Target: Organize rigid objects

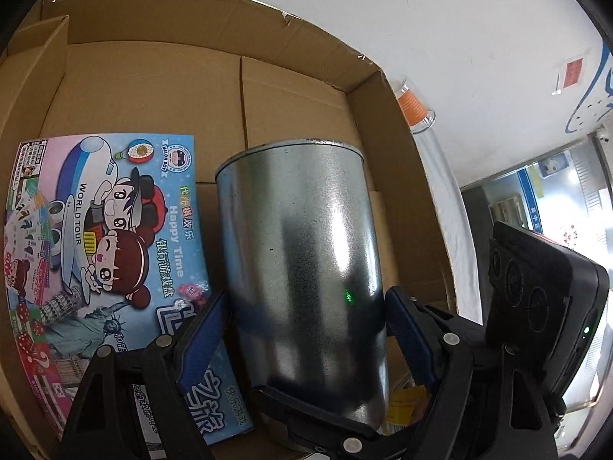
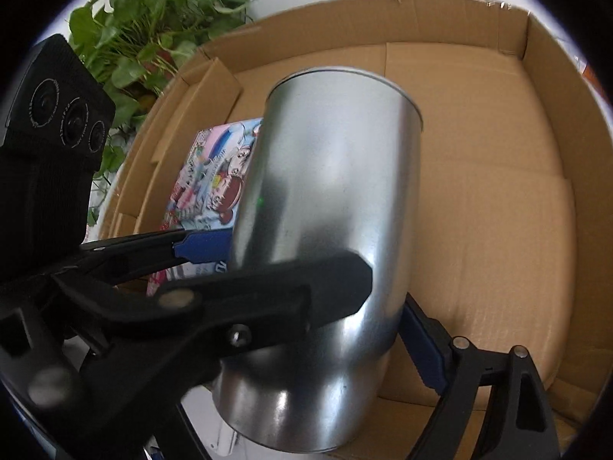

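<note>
Both claws [image 1: 306,306] [image 2: 333,287] clamped on metal tin [image 1: 302,253] above cardboard box [image 1: 153,88] ("Happy Time" game box [image 1: 103,230] inside)

We're looking at what seems to be an office or some public indoor space rather than a home, though we can't pin down which. Past the white tablecloth [image 1: 444,176] we see a white wall [image 1: 440,19] carrying a blue painted graphic [image 1: 592,88] and a small red notice [image 1: 572,71]. Lower down we glimpse a glazed doorway [image 1: 555,199] with posters or signs beside it, blurred by the lens. From the right wrist view we catch a leafy green potted plant [image 2: 153,19] against the same pale wall. On the table sits a large open cardboard box [image 1: 387,145], and just beside it a clear tube with an orange band [image 1: 415,105].
</note>
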Motion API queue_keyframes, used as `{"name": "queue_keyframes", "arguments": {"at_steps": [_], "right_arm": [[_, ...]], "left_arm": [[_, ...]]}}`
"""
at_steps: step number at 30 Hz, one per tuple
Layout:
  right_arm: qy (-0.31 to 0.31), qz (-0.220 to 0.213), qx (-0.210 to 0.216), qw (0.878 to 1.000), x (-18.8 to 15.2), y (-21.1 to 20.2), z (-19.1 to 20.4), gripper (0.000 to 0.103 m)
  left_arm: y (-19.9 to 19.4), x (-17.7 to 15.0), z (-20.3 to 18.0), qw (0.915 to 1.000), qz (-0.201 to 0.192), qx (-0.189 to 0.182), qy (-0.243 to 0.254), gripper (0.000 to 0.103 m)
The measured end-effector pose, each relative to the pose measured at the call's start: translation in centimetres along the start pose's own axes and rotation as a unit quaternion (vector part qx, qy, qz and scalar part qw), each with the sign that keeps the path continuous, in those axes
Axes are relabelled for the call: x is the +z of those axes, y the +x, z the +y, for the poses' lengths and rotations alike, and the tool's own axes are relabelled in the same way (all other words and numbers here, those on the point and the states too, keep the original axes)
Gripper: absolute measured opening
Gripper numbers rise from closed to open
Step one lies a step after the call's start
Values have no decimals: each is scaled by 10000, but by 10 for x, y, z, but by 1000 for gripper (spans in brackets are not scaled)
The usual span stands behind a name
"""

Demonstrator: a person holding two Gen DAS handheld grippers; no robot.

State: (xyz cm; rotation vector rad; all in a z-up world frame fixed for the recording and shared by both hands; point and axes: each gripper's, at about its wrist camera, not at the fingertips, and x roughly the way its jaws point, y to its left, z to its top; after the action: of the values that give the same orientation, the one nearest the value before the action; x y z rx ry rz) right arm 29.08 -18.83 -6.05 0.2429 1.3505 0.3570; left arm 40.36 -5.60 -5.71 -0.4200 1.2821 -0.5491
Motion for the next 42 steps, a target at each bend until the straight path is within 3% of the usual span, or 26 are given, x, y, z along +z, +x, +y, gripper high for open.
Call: {"name": "queue_keyframes", "arguments": {"at_steps": [3,6,9,10,13,16,20,21,22,23,24,25,26,27,28,32,35,36,37,39,42], "right_arm": [[-87,34,-59,9999,1,-7,-2,89],[-253,-267,-9,9993,4,-36,-9,89],[-179,-227,-29,9996,1,-38,-14,76],[-26,-115,268,9996,0,-29,-18,80],[41,-222,306,9993,0,-26,-15,82],[32,-226,408,9989,-6,-25,-14,82],[6,-209,230,9995,-8,-20,-13,84],[-13,-227,144,9996,-11,-22,-13,84],[-43,-229,62,9997,-15,-26,-9,84],[-76,-328,1,9994,-18,-28,-6,84],[-150,-547,-114,9983,-21,-36,-1,88],[-344,-891,-384,9947,-32,-53,7,92],[-501,-1133,-640,9902,-40,-64,13,94],[-617,-1357,-885,9849,-50,-74,21,101],[-699,-1600,-1100,9785,-61,-83,28,103],[-935,-2120,-1443,9620,-110,-105,50,103],[-884,-2431,-1542,9536,-138,-110,58,103],[-847,-2517,-1529,9519,-148,-114,58,103],[-856,-2604,-1592,9484,-160,-116,58,103],[-920,-2658,-1781,9430,-174,-117,60,103],[-865,-2624,-1823,9436,-190,-117,57,103]], "left_arm": [[7,1,1,10000,27,42,43,81],[19,13,-1,10000,53,39,1,81],[28,14,-5,9999,75,128,-9,83],[30,15,-5,9999,80,147,-13,83],[26,9,-9,9995,17,301,-59,79],[-13,-8,-29,9974,-459,492,258,79],[-88,-45,-59,9798,-1444,1174,738,84],[-109,-61,-68,9667,-1784,1596,904,84],[-130,-80,-79,9430,-2249,2183,1123,85],[-148,-97,-87,9178,-2658,2628,1339,95],[-160,-115,-95,8927,-3027,2962,1539,103],[-169,-131,-102,8708,-3341,3174,1712,103],[-177,-152,-108,8437,-3664,3416,1928,103],[-180,-168,-113,8260,-3817,3640,1989,103],[-178,-178,-115,8213,-3825,3758,1946,103],[-166,-215,-100,8469,-3751,3539,1296,103],[-147,-236,-86,8794,-3448,3157,897,103],[-139,-240,-86,8860,-3353,3081,876,103],[-131,-243,-86,8891,-3303,3039,895,103],[-118,-255,-87,8873,-3283,3078,1002,103],[-102,-265,-90,8918,-3205,2977,1153,103]]}}
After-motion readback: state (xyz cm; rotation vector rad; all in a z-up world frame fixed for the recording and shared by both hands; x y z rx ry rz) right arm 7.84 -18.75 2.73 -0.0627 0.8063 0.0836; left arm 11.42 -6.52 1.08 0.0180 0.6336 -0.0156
